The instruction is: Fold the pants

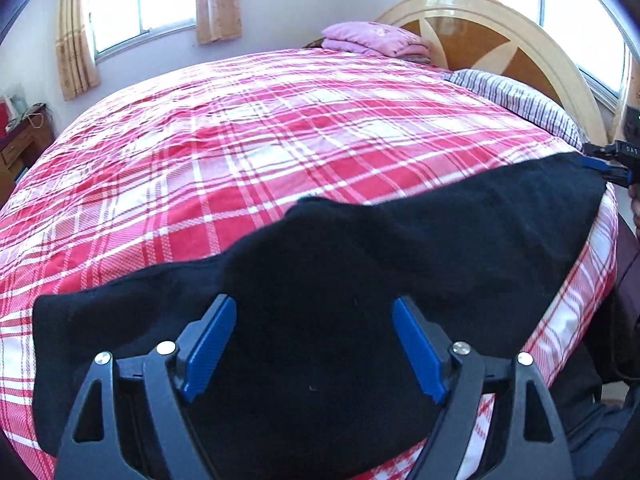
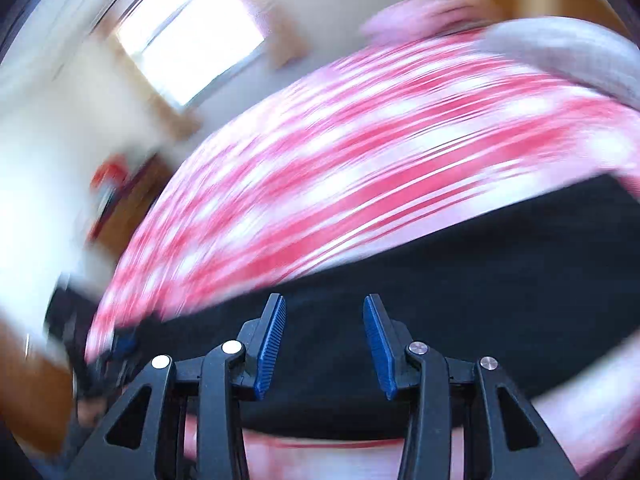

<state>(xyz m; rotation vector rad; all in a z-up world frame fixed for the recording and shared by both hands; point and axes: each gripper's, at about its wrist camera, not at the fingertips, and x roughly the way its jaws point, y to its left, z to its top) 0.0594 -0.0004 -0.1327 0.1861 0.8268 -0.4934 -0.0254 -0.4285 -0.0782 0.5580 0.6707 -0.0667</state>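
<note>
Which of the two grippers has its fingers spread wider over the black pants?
The left gripper: its blue pads sit far apart above the black pants. The right gripper is open too, but narrower.

A: How many pants on the bed [image 1: 280, 128]?
B: One black pair [image 1: 320, 264], at the bed's near edge.
A: Pillows?
B: One striped [image 1: 516, 98], by the headboard [image 1: 500, 28]; one pink folded stack [image 1: 372, 40] beside it.
A: Hand-held grippers?
B: Two: left [image 1: 314, 344], right [image 2: 325, 346].
A: Windows beyond the bed?
B: Two [image 1: 136, 0] [image 1: 580, 12].
</note>
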